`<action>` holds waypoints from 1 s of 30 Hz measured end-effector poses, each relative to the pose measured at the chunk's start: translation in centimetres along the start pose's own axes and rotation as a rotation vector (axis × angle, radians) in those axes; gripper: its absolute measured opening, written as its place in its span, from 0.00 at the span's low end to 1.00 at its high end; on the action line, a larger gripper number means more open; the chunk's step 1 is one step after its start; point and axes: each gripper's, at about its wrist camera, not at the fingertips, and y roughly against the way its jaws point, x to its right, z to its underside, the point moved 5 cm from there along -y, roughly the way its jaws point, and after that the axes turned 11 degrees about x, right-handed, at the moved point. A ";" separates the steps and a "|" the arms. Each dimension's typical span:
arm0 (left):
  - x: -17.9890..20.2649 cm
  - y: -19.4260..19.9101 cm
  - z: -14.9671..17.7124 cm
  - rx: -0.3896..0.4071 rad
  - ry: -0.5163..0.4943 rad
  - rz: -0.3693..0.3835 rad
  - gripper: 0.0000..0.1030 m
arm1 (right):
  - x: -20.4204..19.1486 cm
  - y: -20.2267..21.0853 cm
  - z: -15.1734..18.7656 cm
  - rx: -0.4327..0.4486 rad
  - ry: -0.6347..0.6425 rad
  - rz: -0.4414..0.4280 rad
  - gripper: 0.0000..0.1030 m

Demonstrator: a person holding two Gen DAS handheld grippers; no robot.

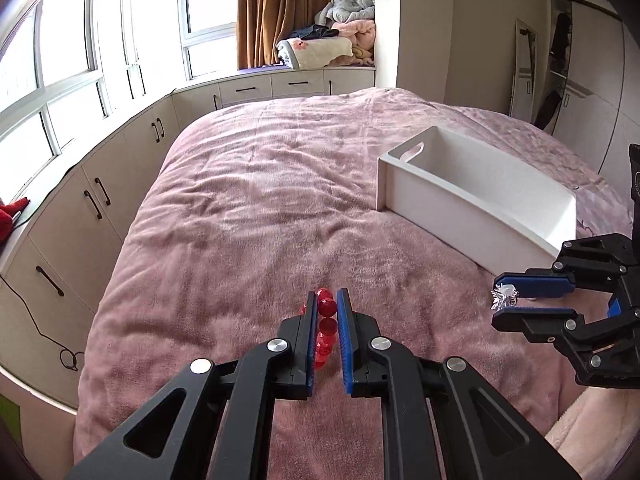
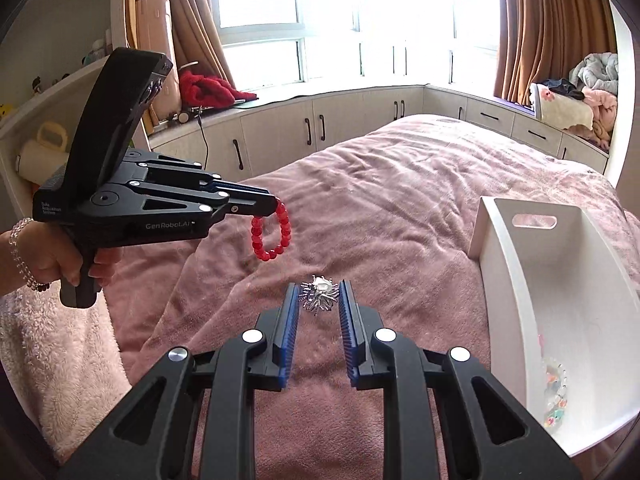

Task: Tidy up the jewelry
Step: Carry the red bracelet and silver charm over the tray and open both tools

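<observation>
My left gripper [image 1: 327,300] is shut on a red bead bracelet [image 1: 326,307] and holds it above the pink bed cover; in the right wrist view the bracelet [image 2: 271,232] hangs as a loop from the left gripper [image 2: 272,202]. My right gripper [image 2: 319,292] is open, its fingers on either side of a spiky silver brooch [image 2: 319,294] that lies on the cover. In the left wrist view the right gripper [image 1: 496,298] is at the right with the brooch [image 1: 504,298] at its tips. A white box [image 2: 508,264] stands to the right, with a pale beaded bracelet [image 2: 555,394] inside.
The pink blanket [image 1: 260,200] covers the bed. The white box [image 1: 460,216] stands at the bed's right part. Cabinets with dark handles [image 1: 96,196] run under the windows. Folded bedding [image 1: 332,40] lies on the far window seat.
</observation>
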 end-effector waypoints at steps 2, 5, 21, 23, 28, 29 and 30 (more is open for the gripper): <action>0.3 0.6 -1.8 0.026 -0.009 -0.004 0.15 | 0.2 0.8 -1.2 0.024 0.009 0.007 0.20; 1.1 1.3 -4.5 0.064 -0.014 0.007 0.15 | 0.6 2.2 -3.0 0.067 0.023 0.023 0.20; 11.8 2.7 -16.0 0.229 -0.094 0.192 0.15 | 5.5 11.3 -8.3 0.210 0.015 0.141 0.20; 13.5 2.4 -16.9 0.235 -0.108 0.211 0.15 | 6.5 12.3 -8.5 0.212 0.014 0.164 0.20; 17.0 0.3 -18.3 0.217 -0.159 0.254 0.15 | 9.2 14.0 -8.2 0.205 -0.001 0.227 0.20; 17.7 -0.4 -18.3 0.204 -0.167 0.262 0.15 | 9.8 14.2 -8.0 0.202 -0.009 0.235 0.20; 18.0 -1.2 -18.3 0.190 -0.171 0.269 0.15 | 10.4 14.4 -7.8 0.199 -0.013 0.249 0.20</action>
